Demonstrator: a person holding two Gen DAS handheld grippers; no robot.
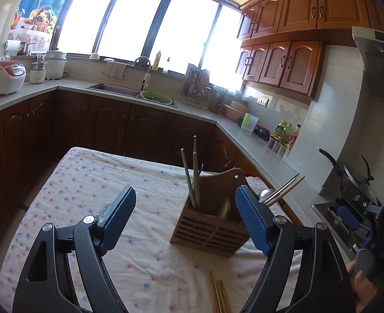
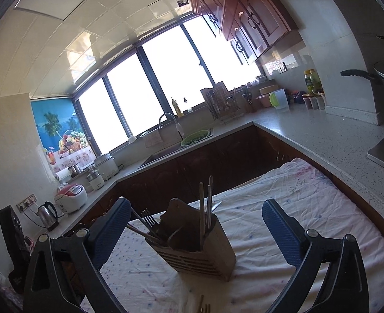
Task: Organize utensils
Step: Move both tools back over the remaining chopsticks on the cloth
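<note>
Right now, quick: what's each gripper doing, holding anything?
Left gripper: open, fingers spread wide, holding nothing.
Right gripper: open, holding nothing, aimed at the wooden utensil holder.

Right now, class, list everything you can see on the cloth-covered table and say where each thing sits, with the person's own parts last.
Utensil holder: one, brown wood with slatted sides, standing mid-table.
Upright chopsticks: at least two, brown, standing in the holder.
Fork: one, metal, leaning in the holder's other side.
Loose chopsticks: a few, light wood, lying on the cloth at the near edge.
Tablecloth: one, white with pink and blue dots, covering the table.
Left claw: one, black with blue pads, open, empty.
Right claw: one, black with blue pads, open, empty.
</note>
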